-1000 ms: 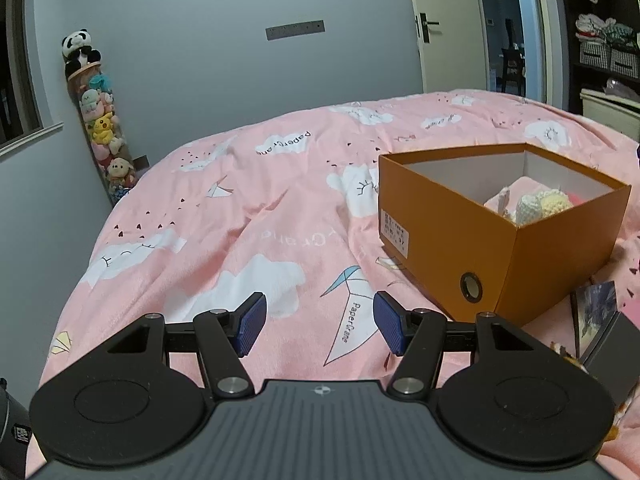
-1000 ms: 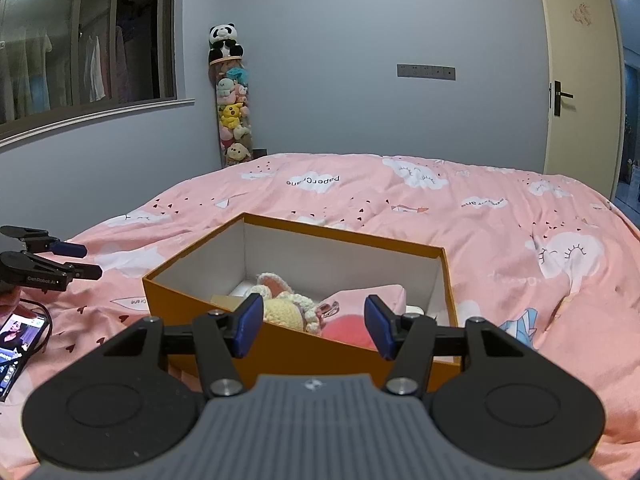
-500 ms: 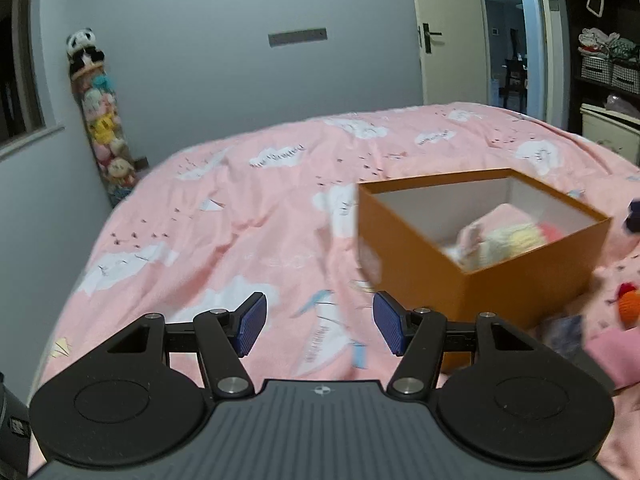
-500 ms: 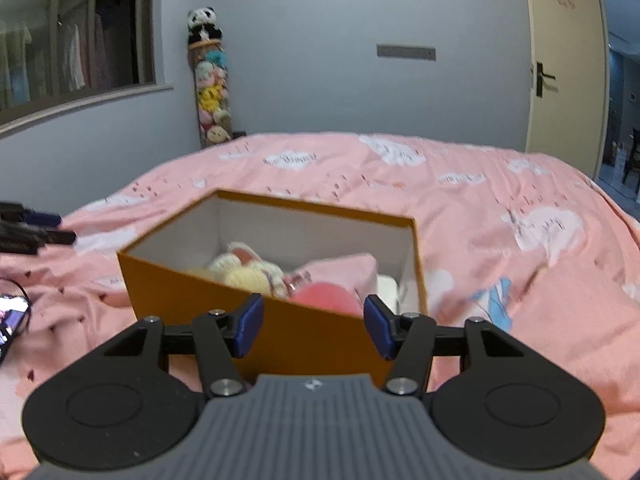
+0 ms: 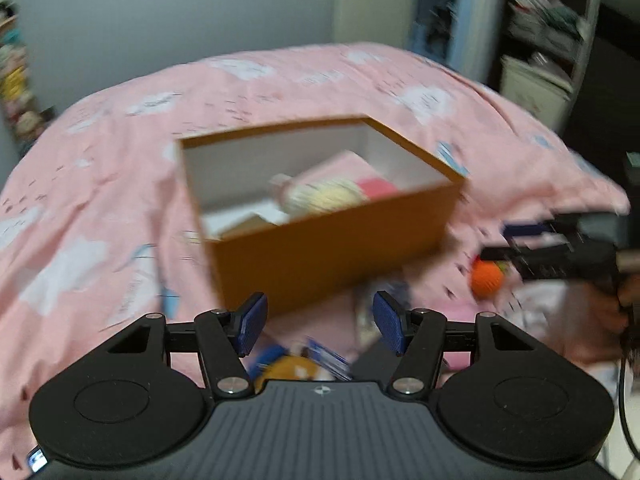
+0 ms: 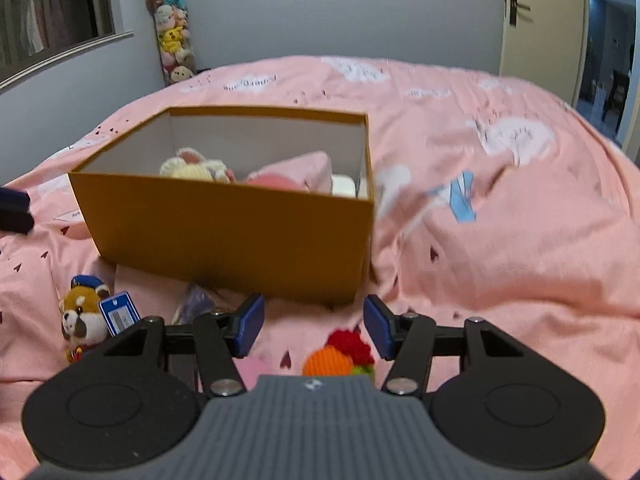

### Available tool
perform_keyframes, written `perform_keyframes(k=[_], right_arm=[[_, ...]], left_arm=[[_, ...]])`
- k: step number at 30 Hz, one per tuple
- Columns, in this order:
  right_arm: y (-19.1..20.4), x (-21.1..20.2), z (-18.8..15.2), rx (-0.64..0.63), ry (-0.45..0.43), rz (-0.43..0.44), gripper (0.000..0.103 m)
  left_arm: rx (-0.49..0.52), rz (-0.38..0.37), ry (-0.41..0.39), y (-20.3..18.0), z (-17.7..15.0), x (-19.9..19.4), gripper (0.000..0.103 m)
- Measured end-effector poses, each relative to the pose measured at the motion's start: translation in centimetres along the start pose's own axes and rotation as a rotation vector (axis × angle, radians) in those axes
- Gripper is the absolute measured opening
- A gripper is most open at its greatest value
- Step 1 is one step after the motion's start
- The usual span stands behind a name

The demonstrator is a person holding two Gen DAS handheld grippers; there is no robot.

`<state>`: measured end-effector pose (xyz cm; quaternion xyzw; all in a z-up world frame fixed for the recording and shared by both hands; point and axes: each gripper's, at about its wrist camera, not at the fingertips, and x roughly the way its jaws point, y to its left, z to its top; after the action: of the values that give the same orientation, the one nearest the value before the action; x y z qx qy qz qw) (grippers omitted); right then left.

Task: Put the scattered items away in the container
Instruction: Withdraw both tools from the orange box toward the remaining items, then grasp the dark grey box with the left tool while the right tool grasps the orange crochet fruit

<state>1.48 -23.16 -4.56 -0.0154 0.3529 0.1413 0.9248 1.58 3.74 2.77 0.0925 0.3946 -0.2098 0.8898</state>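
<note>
Both tongs have pulled back and risen since a second ago, so the orange box (image 6: 224, 216) now sits farther ahead in each view, and loose items in front of it have come into sight. Seen from the left wrist, the picture is blurred by motion.

Left tongs (image 5: 319, 327) stand wide with nothing between the blue pads; below them, near the box's front wall, lies a red panda plush (image 5: 289, 367) with a blue-and-white tag, only partly seen past the tool body. Right tongs (image 6: 313, 327) are likewise wide and hold nothing. Just beneath their gap on the pink bedspread (image 6: 520, 248) rests a knitted orange toy with a red tuft (image 6: 334, 356), not touched by either pad. In the left view that same orange toy (image 5: 486, 278) shows beside the right tool, to the right of the box.

From the right wrist, the red panda plush (image 6: 84, 316) lies left of the tongs, in front of the box's near left corner, its tag (image 6: 119, 317) leaning against it. Something purplish (image 6: 196, 300) lies against the box's front wall, too small to name.

Inside the box are a cream-yellow knitted toy (image 6: 192, 168), a pink cloth item (image 6: 296, 172) and something white (image 6: 343, 185) at the right end.
</note>
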Motion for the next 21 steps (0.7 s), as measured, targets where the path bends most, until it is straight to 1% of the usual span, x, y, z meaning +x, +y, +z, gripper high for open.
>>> perform_keyframes(k=[3, 5, 8, 10, 14, 17, 21], right_arm=[[-0.5, 0.3, -0.3, 0.016, 0.021, 0.004, 0.058], [-0.8, 0.5, -0.4, 0.026, 0.029, 0.005, 0.058], [-1.1, 0.5, -0.7, 0.038, 0.036, 0.010, 0.058], [-1.3, 0.5, -1.0, 0.044, 0.043, 0.011, 0.058], [-1.5, 0.8, -1.4, 0.052, 0.054, 0.014, 0.058], [-1.4, 0.8, -1.4, 0.046, 0.048, 0.013, 0.058], [-1.4, 0.8, -1.4, 0.041, 0.045, 0.010, 0.058]], left_arm=[[0.077, -0.024, 0.033, -2.4, -0.7, 1.7, 0.070], [0.130, -0.034, 0.072, -3.7, -1.3, 3.1, 0.070], [0.146, -0.034, 0.137, -5.1, -2.1, 5.2, 0.070], [0.114, -0.049, 0.177, -5.8, -2.4, 6.3, 0.070], [-0.026, -0.064, 0.222, -6.1, -2.0, 7.9, 0.070], [-0.121, -0.042, 0.258, -6.1, -1.2, 9.1, 0.070], [-0.182, -0.005, 0.325, -6.3, -0.8, 11.0, 0.070]])
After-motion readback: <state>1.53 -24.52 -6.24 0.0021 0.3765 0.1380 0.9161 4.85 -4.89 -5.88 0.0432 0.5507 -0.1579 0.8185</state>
